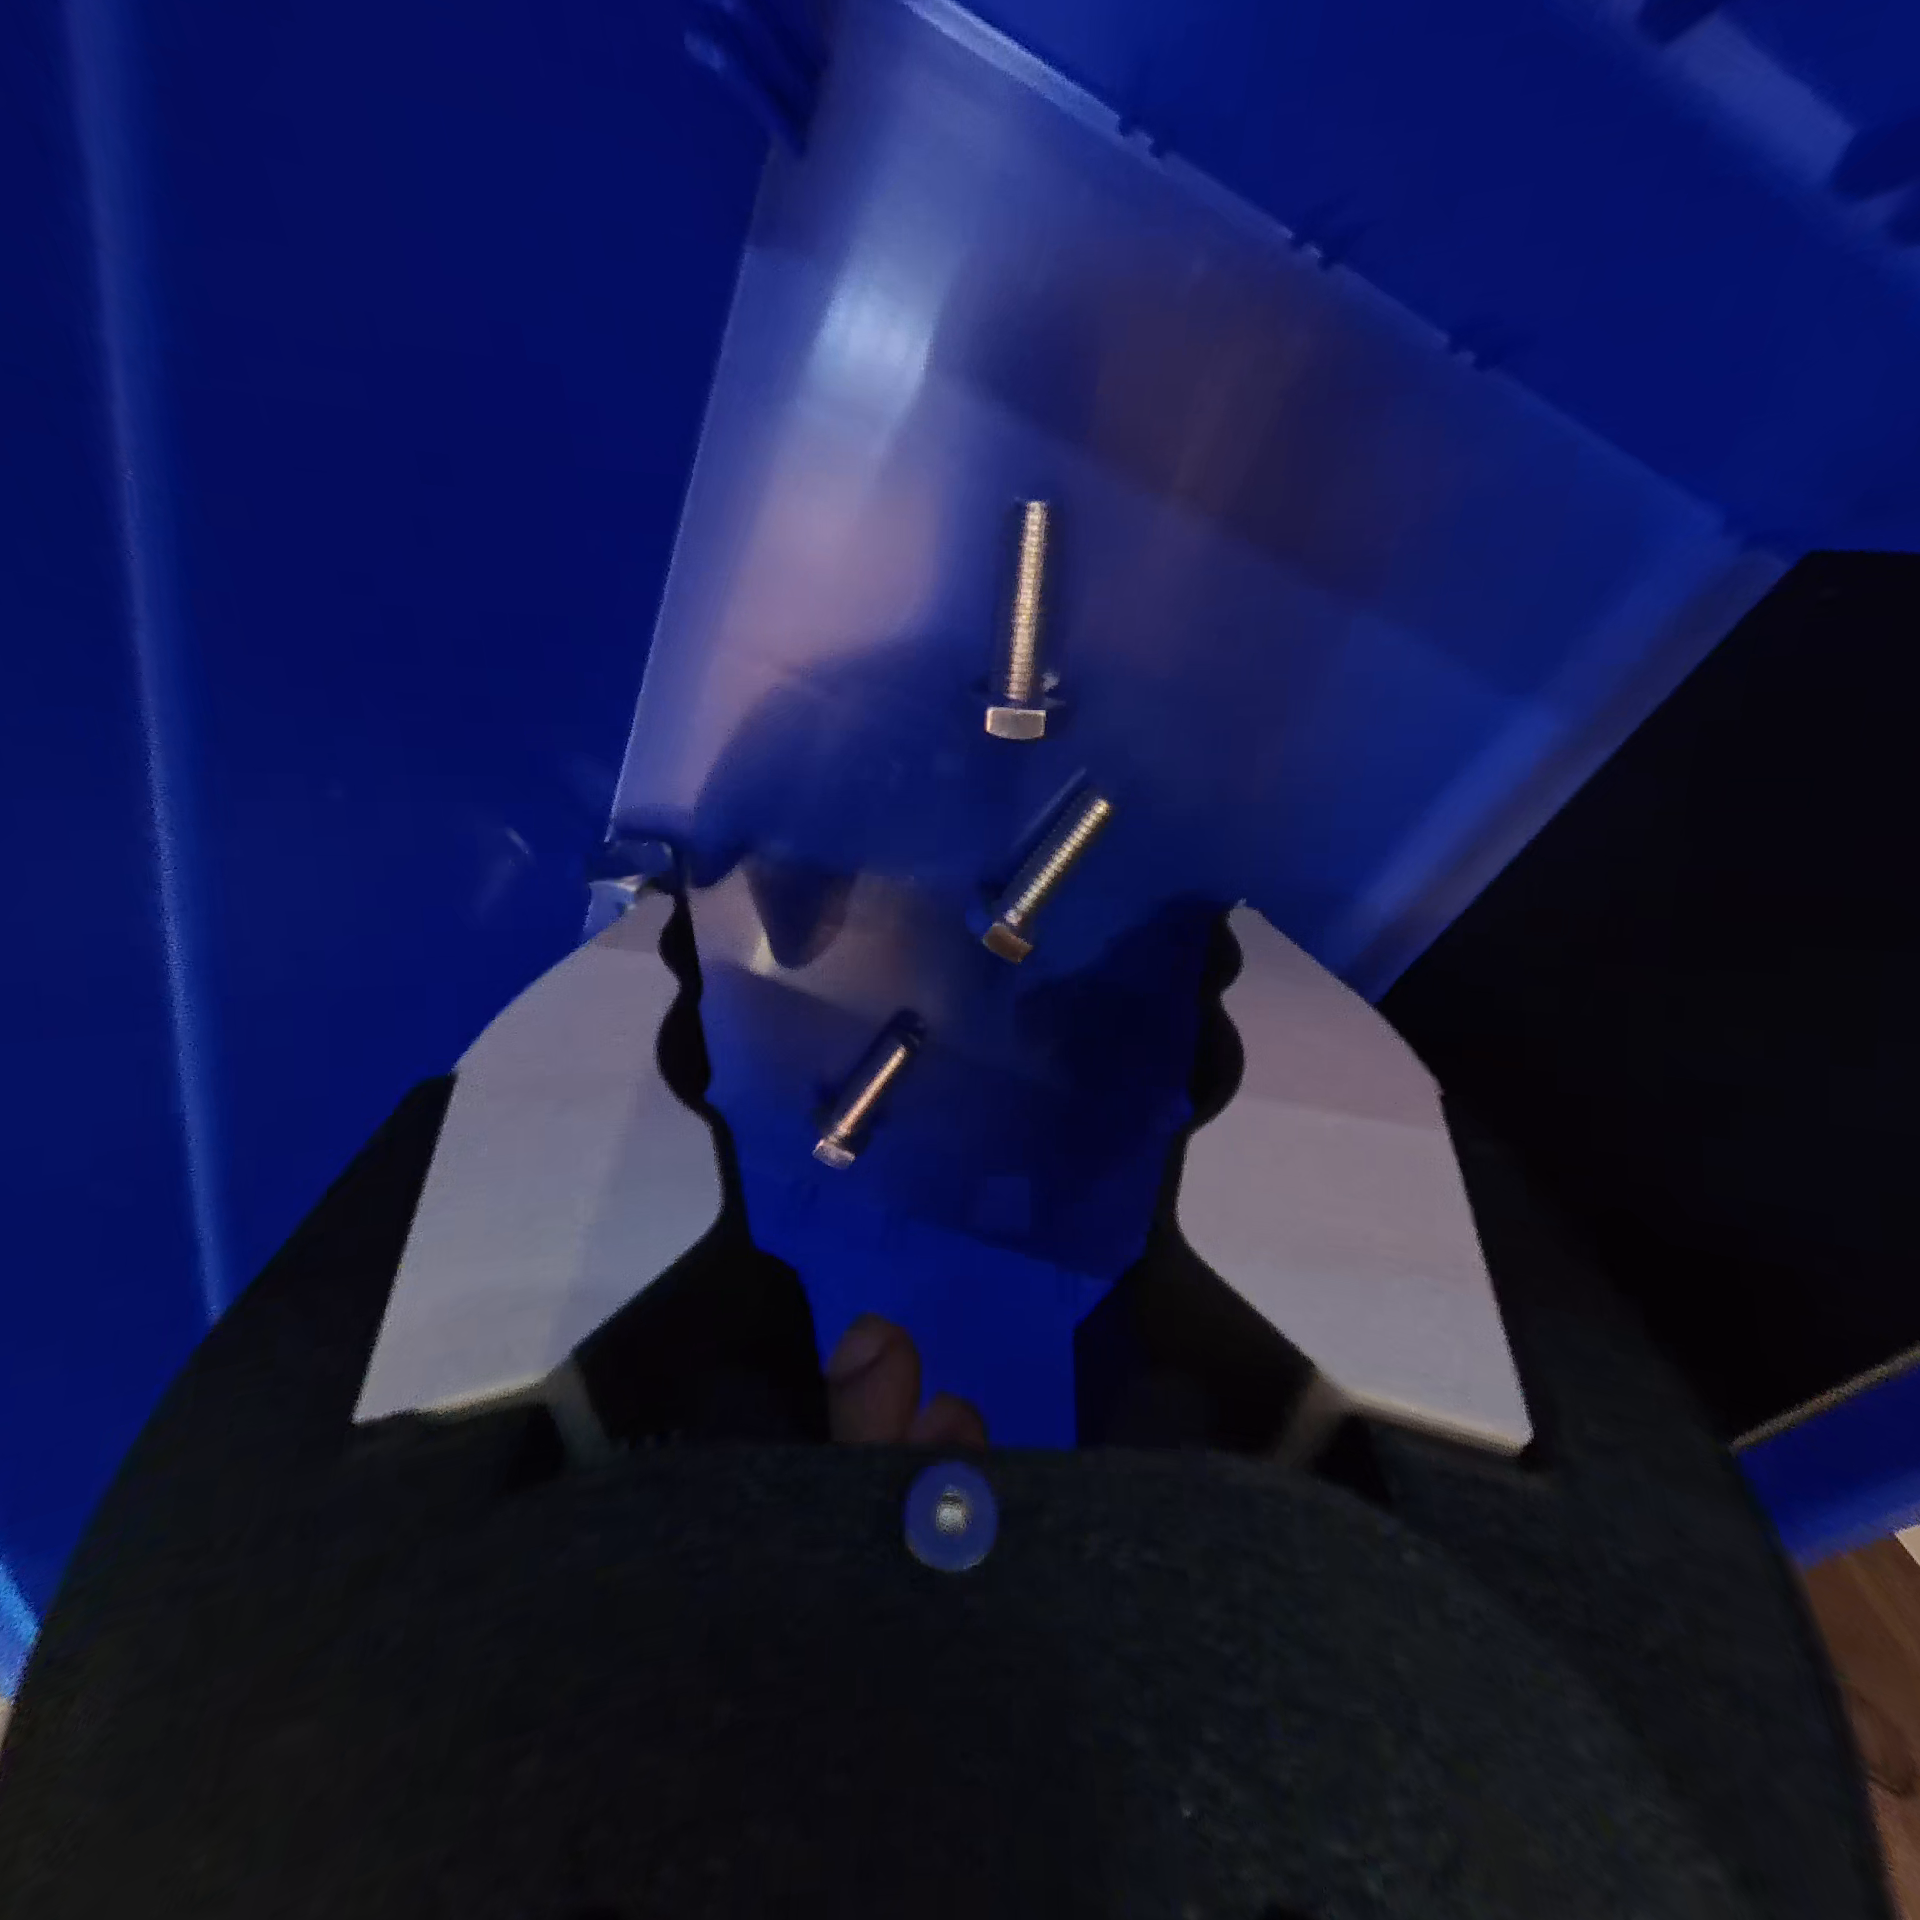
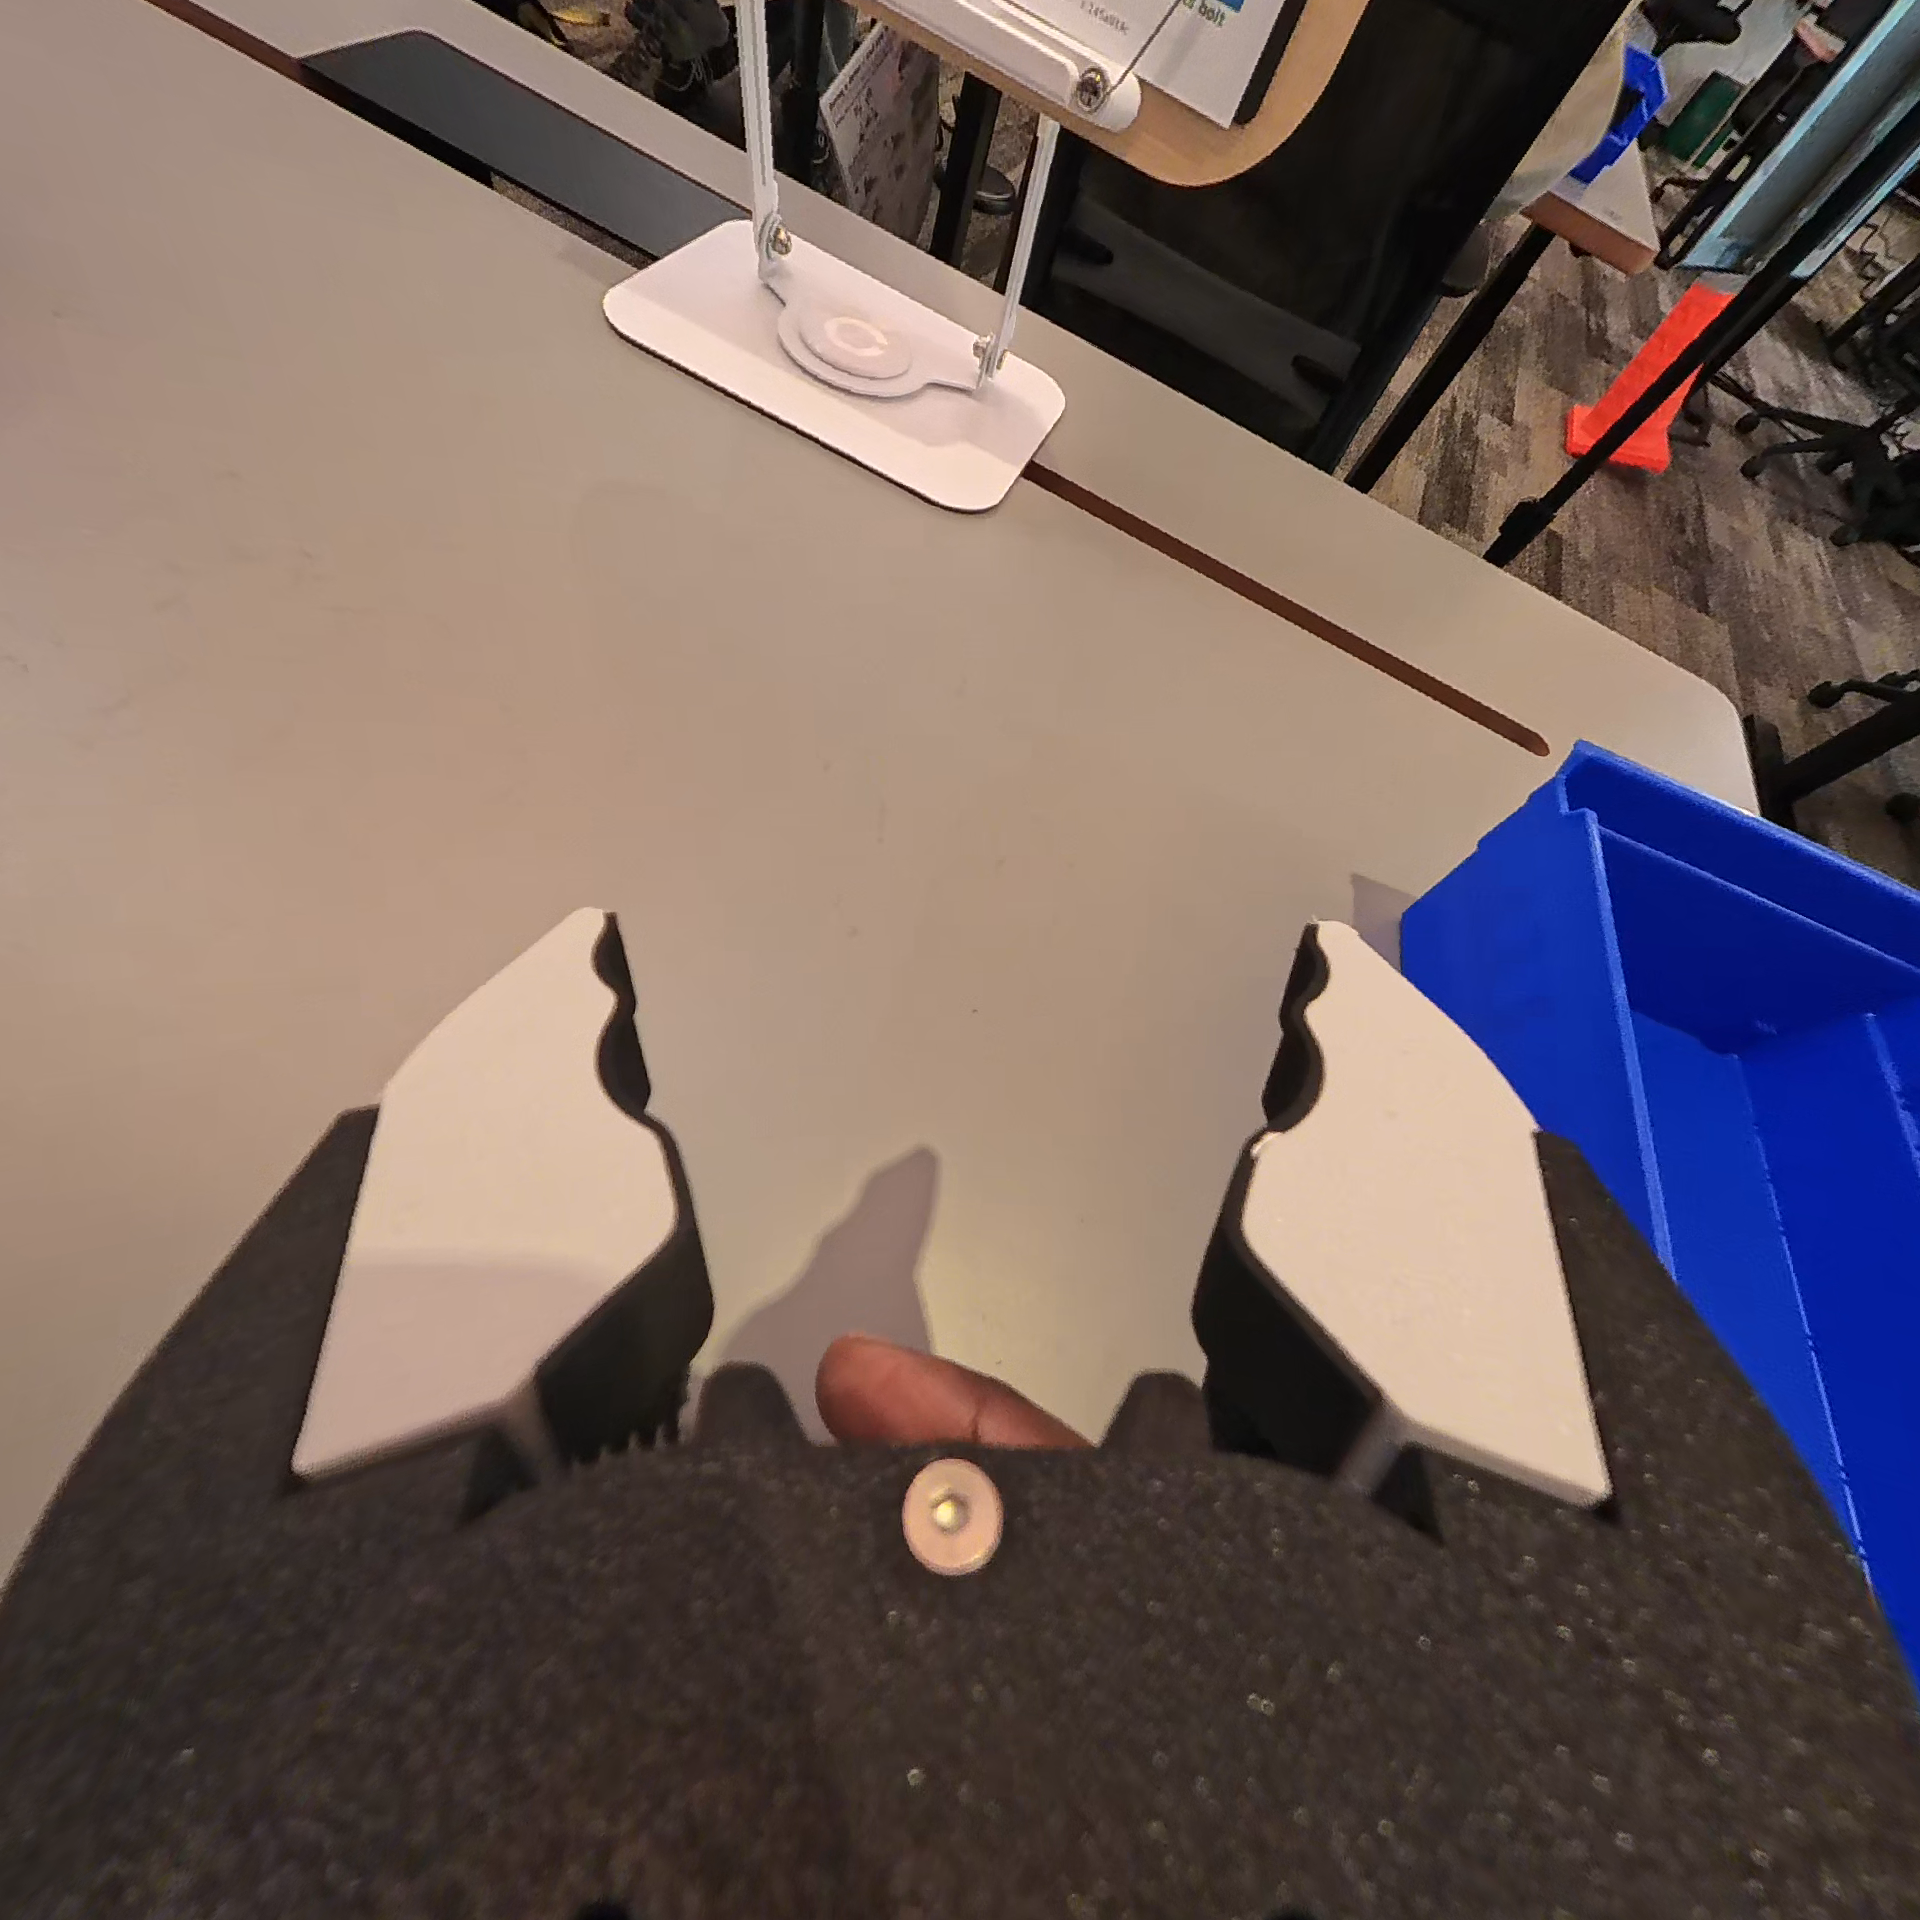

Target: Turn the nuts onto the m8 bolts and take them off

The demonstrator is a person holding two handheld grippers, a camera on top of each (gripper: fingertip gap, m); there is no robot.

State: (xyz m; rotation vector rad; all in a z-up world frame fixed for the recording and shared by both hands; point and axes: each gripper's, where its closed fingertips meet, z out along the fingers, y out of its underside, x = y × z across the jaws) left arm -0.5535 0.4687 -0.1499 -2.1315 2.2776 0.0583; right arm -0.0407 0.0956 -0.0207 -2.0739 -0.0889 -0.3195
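My left claw [image 1: 951, 935] is spread wide and hangs down inside the blue bin [image 1: 364, 520], holding nothing. Three bolts lie loose on the bin floor ahead of it: the long bolt [image 1: 1023, 623] farthest off, a middle bolt [image 1: 1044, 878] near the fingertips, and the nearest bolt [image 1: 864, 1091] right between the jaws, head toward me. I judge I have the claw set this wide so it can straddle that nearest bolt and close across its shank. I see no nuts in this compartment; something dark sits under the long bolt's head, but I cannot tell what it is. My right claw [image 2: 961, 966] is also wide and empty, hovering over bare bench [image 2: 520, 675] with another blue bin [image 2: 1662, 1039] just beside its right finger; I take it as parked there, waiting to fetch a nut. A white stand [image 2: 831, 364] sits farther back on the bench, well clear of both.
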